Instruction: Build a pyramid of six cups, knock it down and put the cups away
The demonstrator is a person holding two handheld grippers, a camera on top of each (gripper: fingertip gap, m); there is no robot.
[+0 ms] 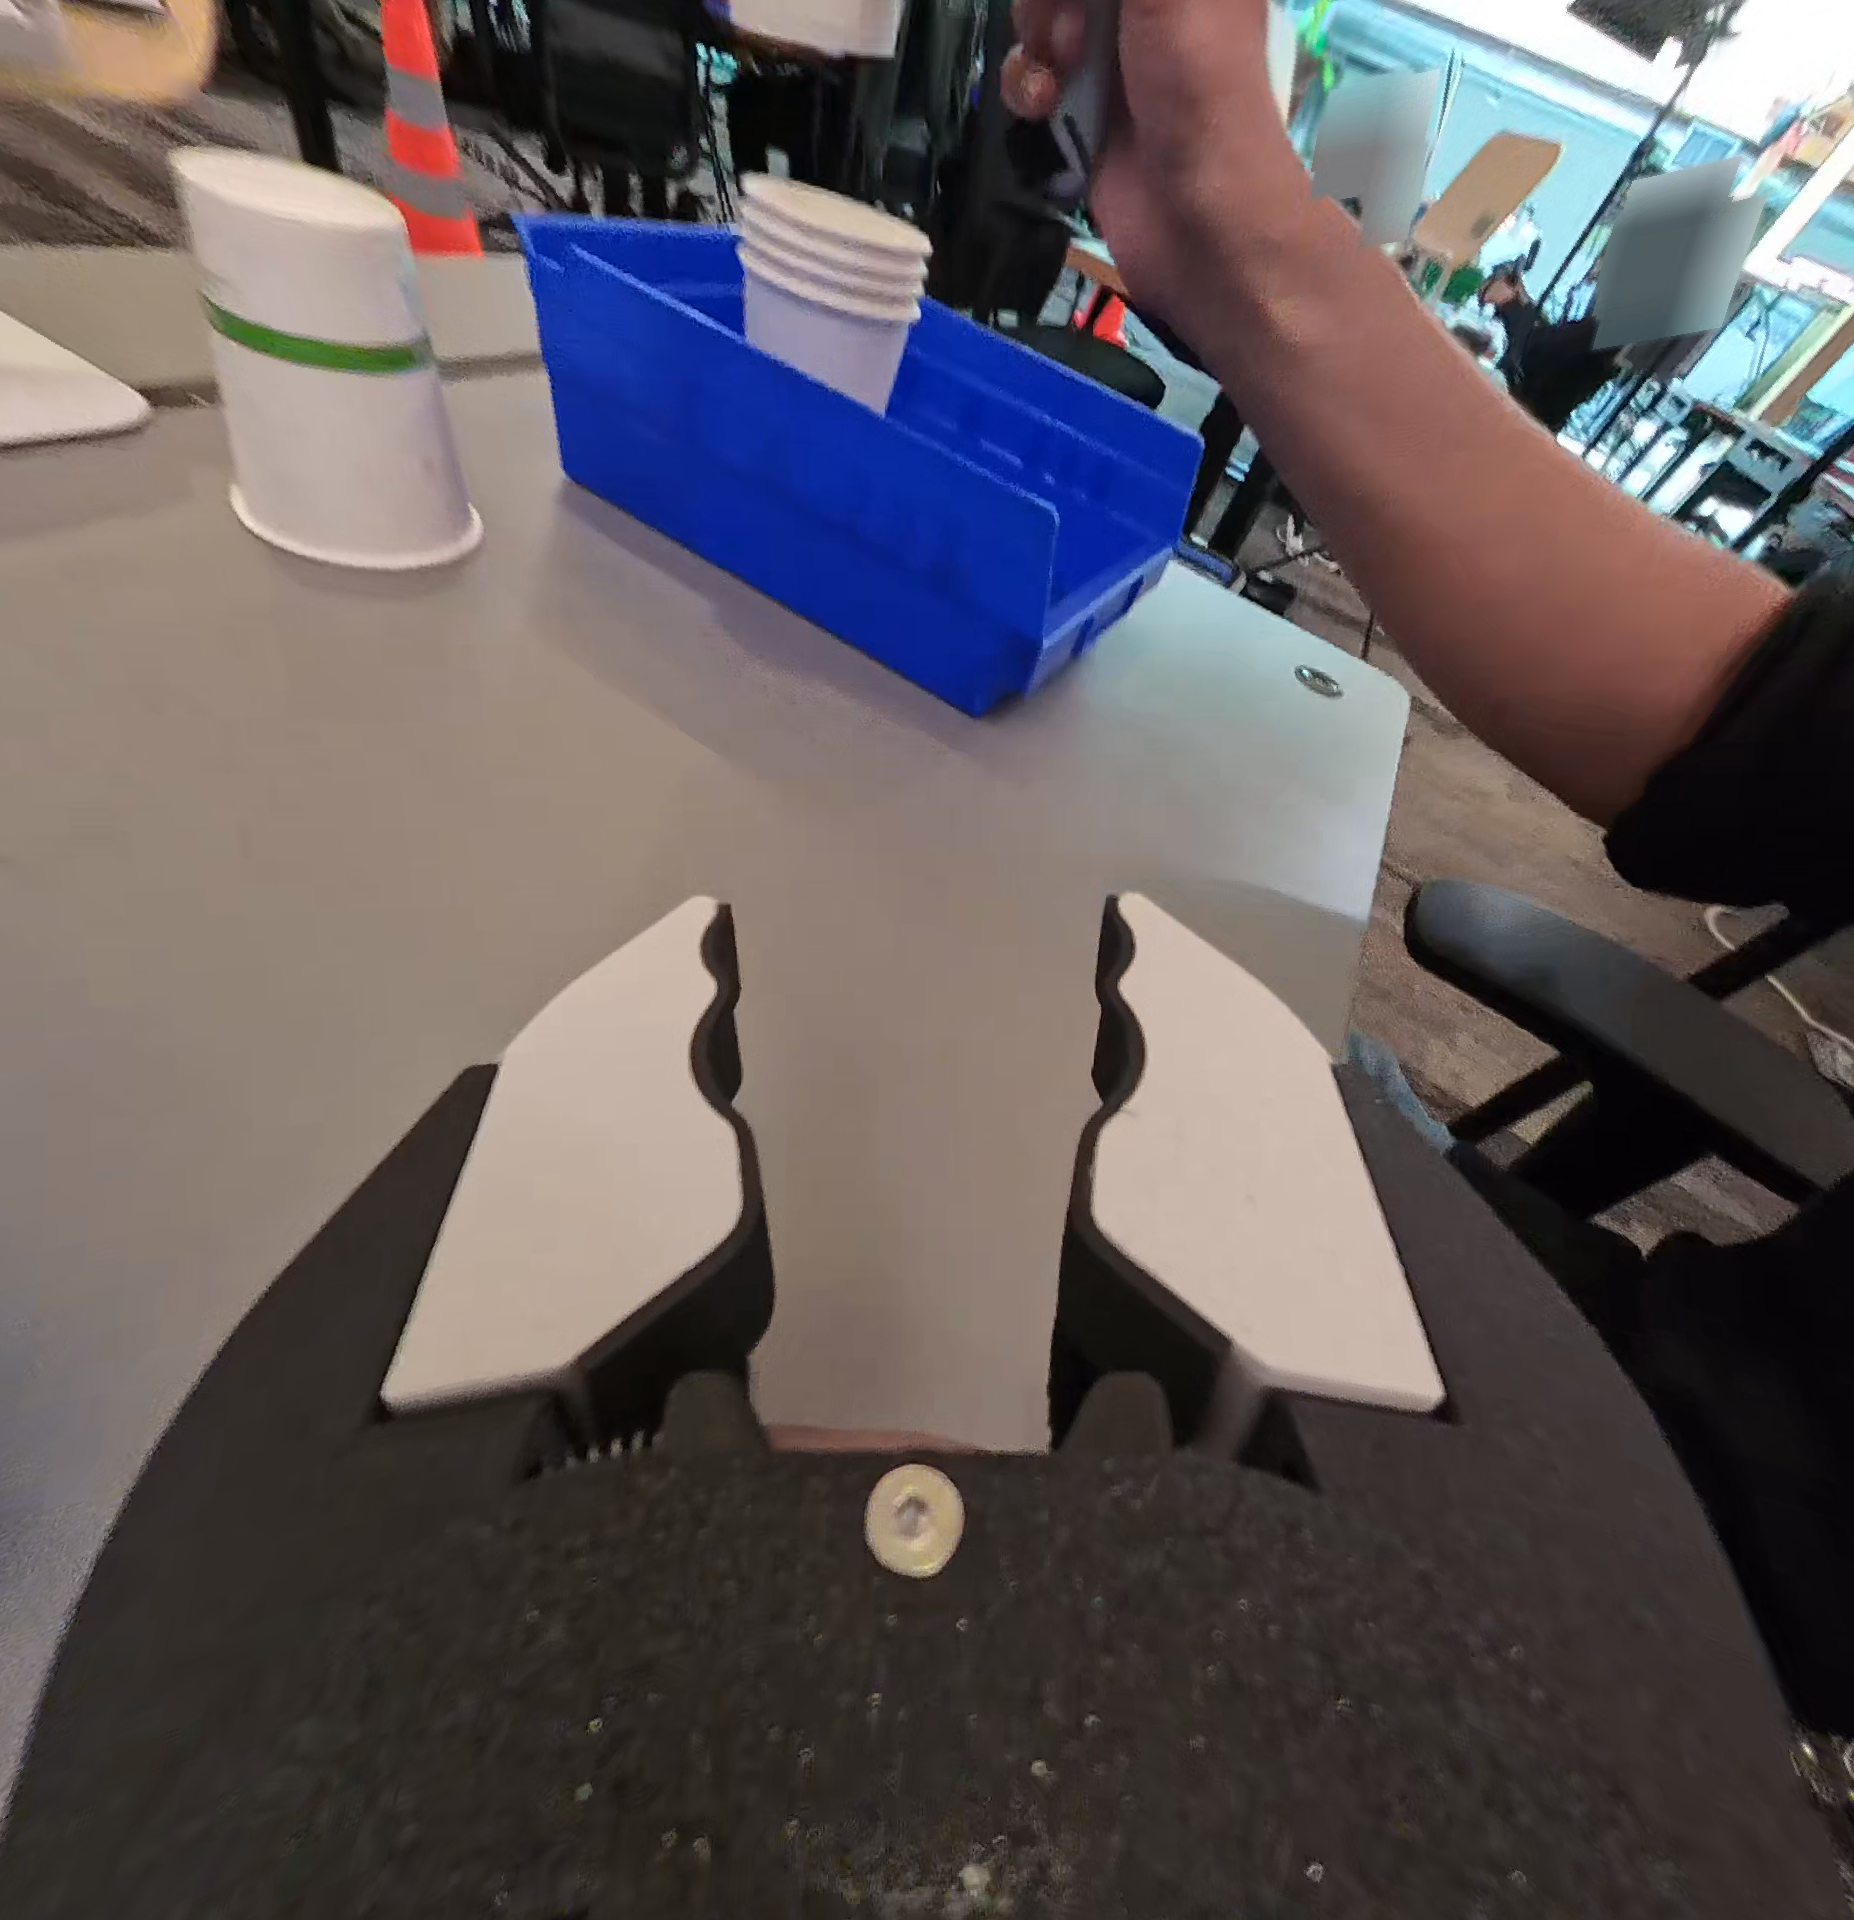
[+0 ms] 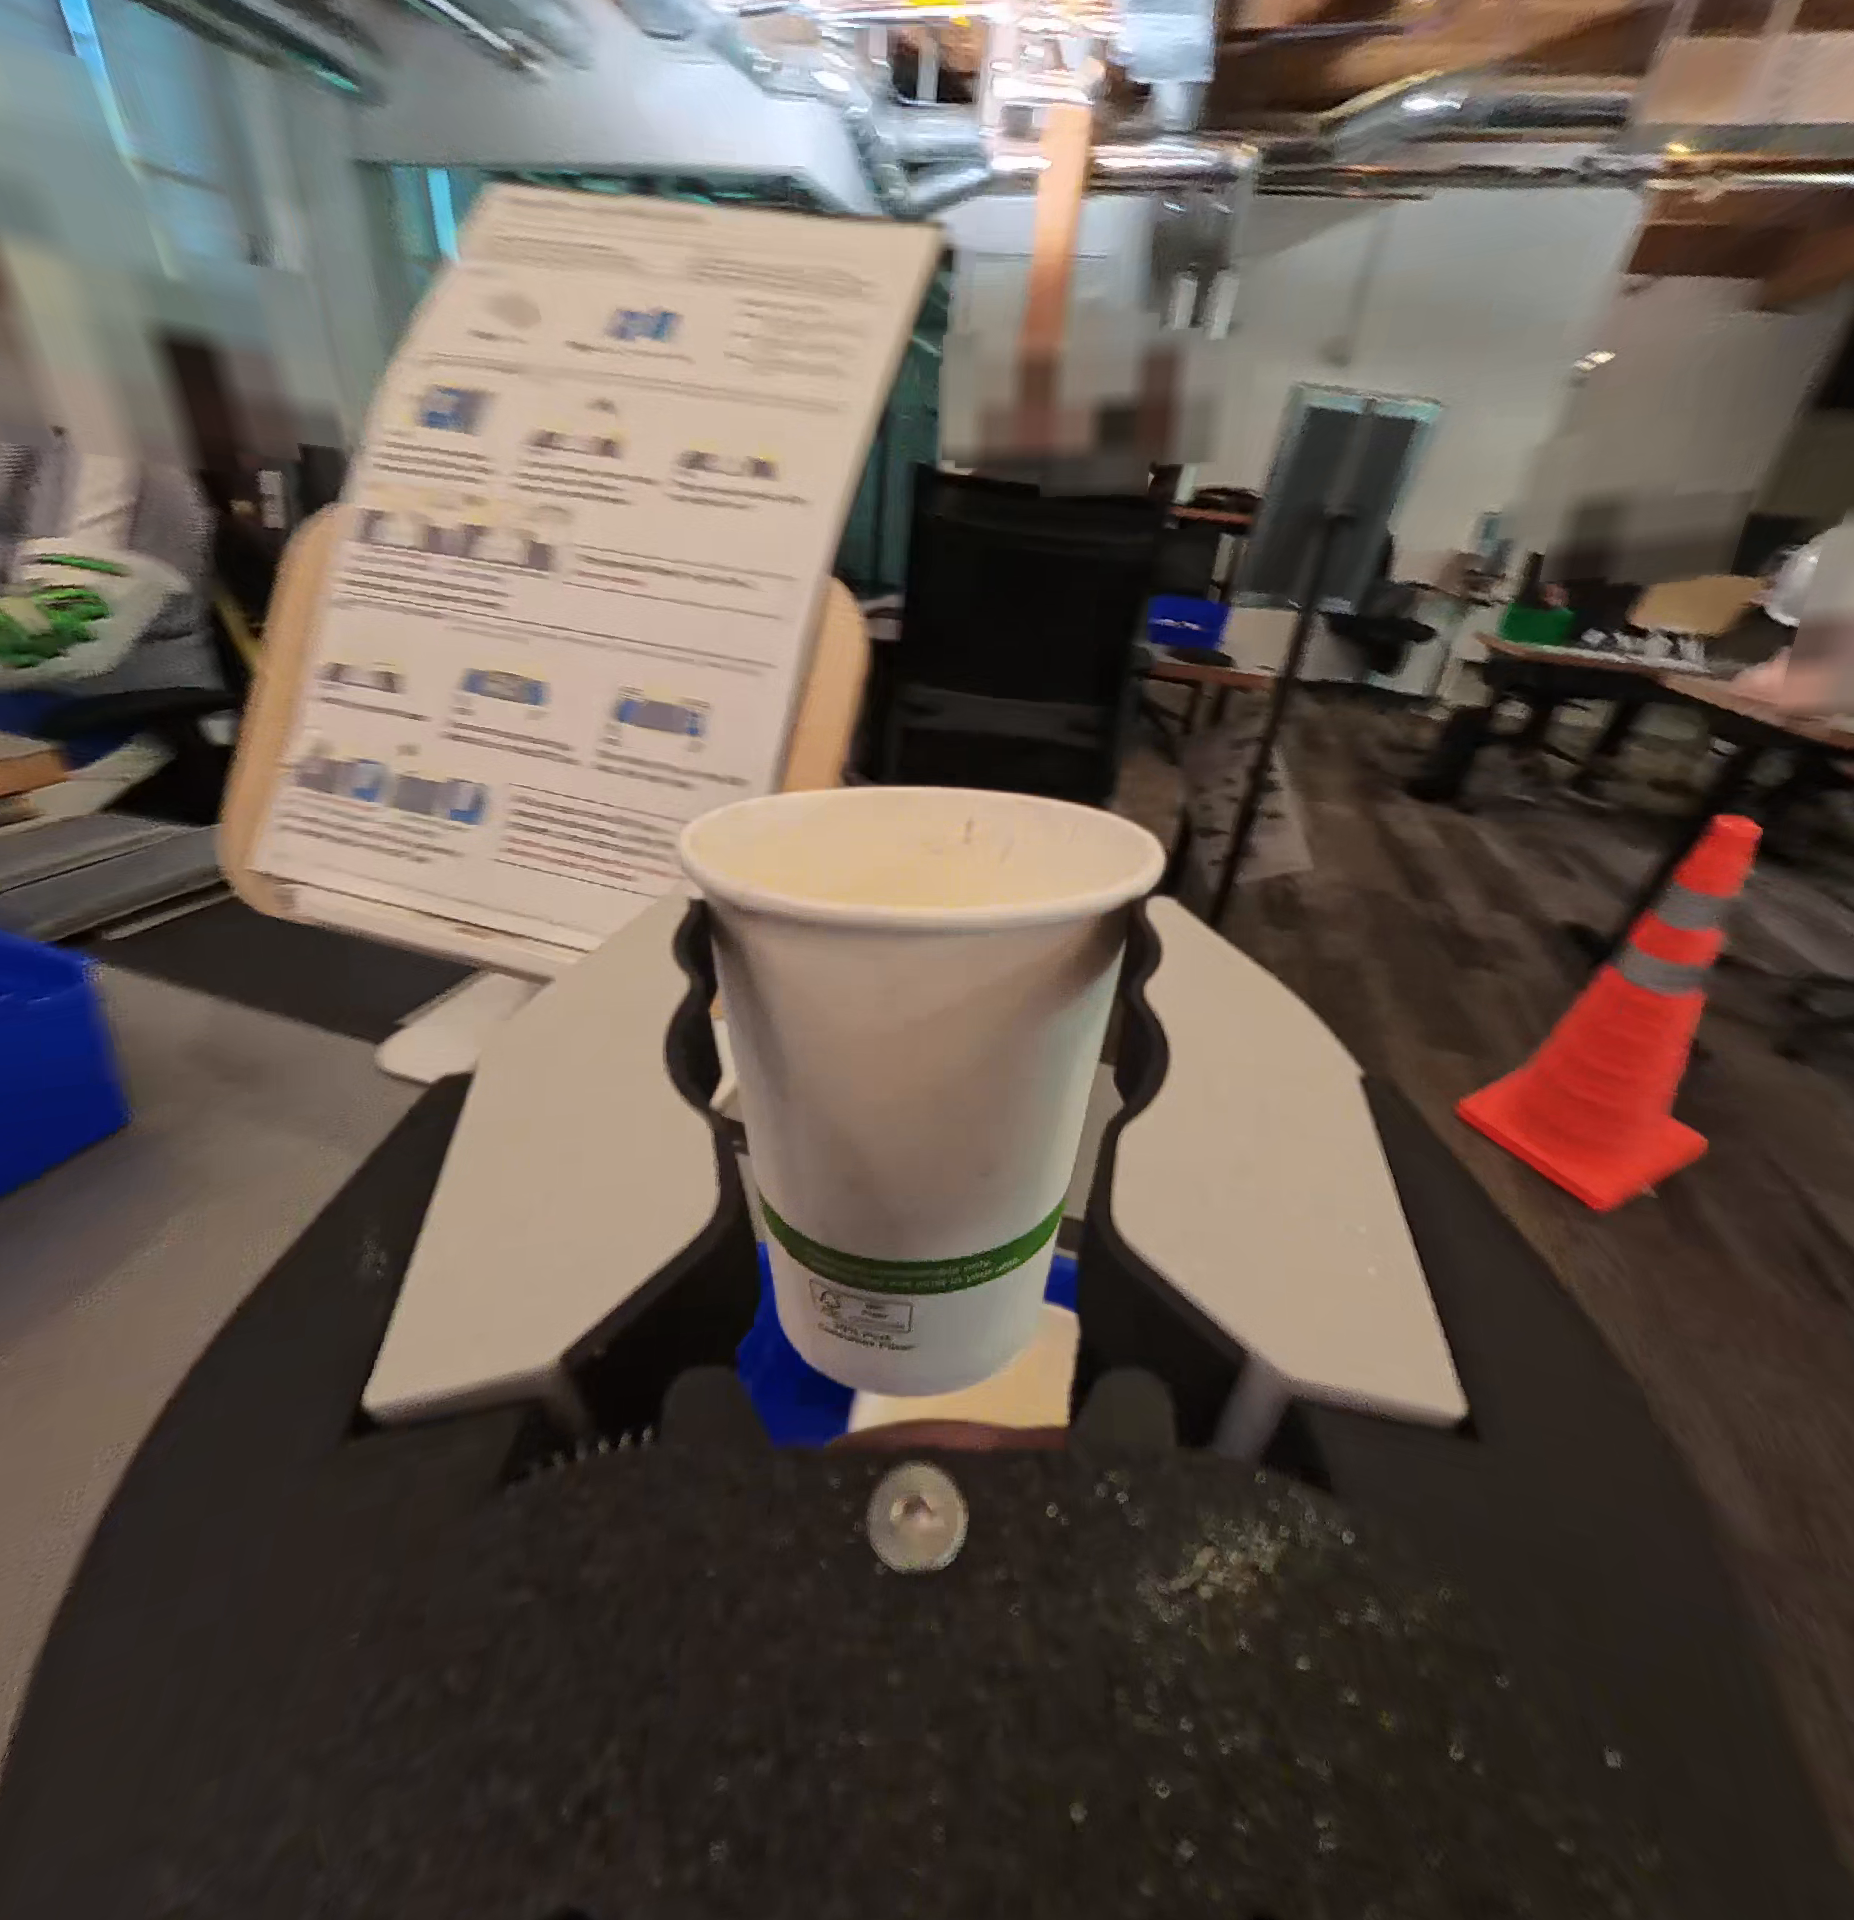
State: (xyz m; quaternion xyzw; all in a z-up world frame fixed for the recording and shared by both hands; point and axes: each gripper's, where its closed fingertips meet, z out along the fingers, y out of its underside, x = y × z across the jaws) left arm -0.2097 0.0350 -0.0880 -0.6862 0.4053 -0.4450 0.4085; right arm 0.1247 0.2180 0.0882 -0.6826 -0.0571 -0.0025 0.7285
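We see the left gripper with its jaws spread apart and nothing between them, low over the grey worktop. Far left on the worktop stands an upside-down paper cup with a green band. To its right sits a blue bin, and a nested stack of white cups leans inside it at its far end. A person's forearm reaches in from the right, above the bin.

The right gripper is clenched on an upright white paper cup, its fingers pressing the cup's walls just under the rim. We see blue plastic directly beneath the cup's base. Behind it a printed instruction sheet stands tilted on a holder, and an orange traffic cone stands on the floor at right.
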